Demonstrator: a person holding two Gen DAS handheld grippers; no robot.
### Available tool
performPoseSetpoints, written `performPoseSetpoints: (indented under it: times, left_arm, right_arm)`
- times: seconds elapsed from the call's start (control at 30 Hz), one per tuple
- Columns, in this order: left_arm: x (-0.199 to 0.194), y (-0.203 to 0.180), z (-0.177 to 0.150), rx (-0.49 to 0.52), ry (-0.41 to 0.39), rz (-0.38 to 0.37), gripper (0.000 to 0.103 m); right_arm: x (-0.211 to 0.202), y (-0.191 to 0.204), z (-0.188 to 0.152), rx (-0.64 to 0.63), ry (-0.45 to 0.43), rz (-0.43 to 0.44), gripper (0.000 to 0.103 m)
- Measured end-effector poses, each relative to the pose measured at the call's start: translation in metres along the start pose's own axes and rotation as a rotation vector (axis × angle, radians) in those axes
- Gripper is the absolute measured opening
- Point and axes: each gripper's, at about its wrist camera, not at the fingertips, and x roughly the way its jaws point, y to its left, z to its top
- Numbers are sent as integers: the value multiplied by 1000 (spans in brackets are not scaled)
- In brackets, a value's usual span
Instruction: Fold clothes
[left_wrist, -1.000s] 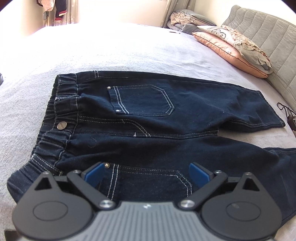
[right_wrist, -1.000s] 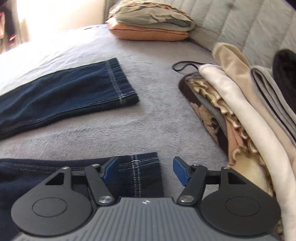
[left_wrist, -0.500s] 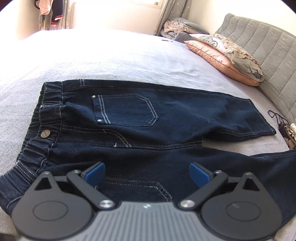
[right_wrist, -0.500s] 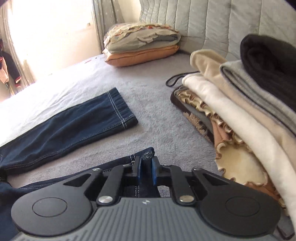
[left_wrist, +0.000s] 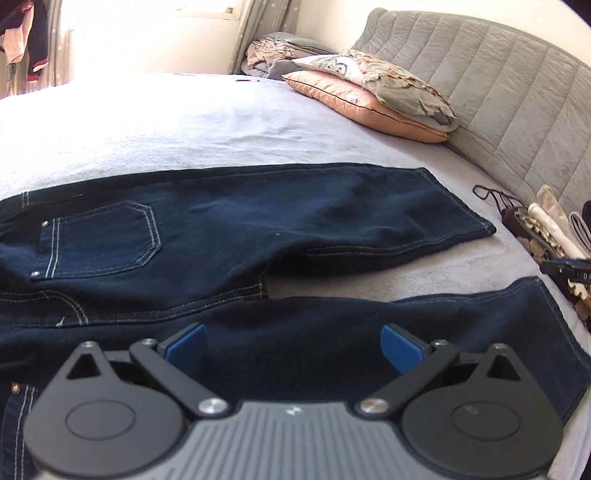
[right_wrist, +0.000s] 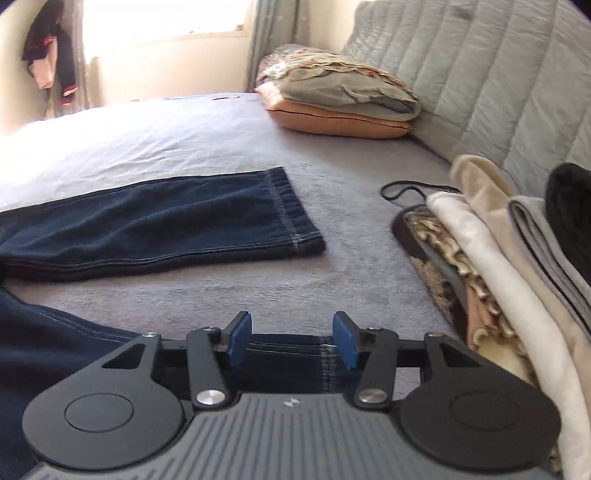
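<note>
Dark blue jeans (left_wrist: 229, 229) lie flat on the grey bed, back pockets up, legs spread toward the right. My left gripper (left_wrist: 293, 349) is open above the near leg's thigh. In the right wrist view the far leg (right_wrist: 166, 225) lies ahead, and the near leg's hem (right_wrist: 295, 363) sits between the blue pads of my right gripper (right_wrist: 291, 345), which is open. The right gripper's tip shows at the left wrist view's right edge (left_wrist: 569, 267).
A stack of folded clothes (right_wrist: 517, 266) lies to the right, with a black cord (right_wrist: 406, 188) beside it. Pillows (left_wrist: 373, 99) rest against the grey quilted headboard (left_wrist: 498, 96). Clothes hang by the bright window (right_wrist: 48, 70).
My right gripper was shut on the near leg's hem half a second ago and has now opened. The left gripper has moved right along the jeans, from the waistband toward the legs.
</note>
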Motion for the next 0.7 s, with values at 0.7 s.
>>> performPoseSetpoints:
  times: [0.7]
  left_arm:
    - [1,-14,-13,143,133,13,103]
  right_arm:
    - [52,202,26,-382,153,533,26]
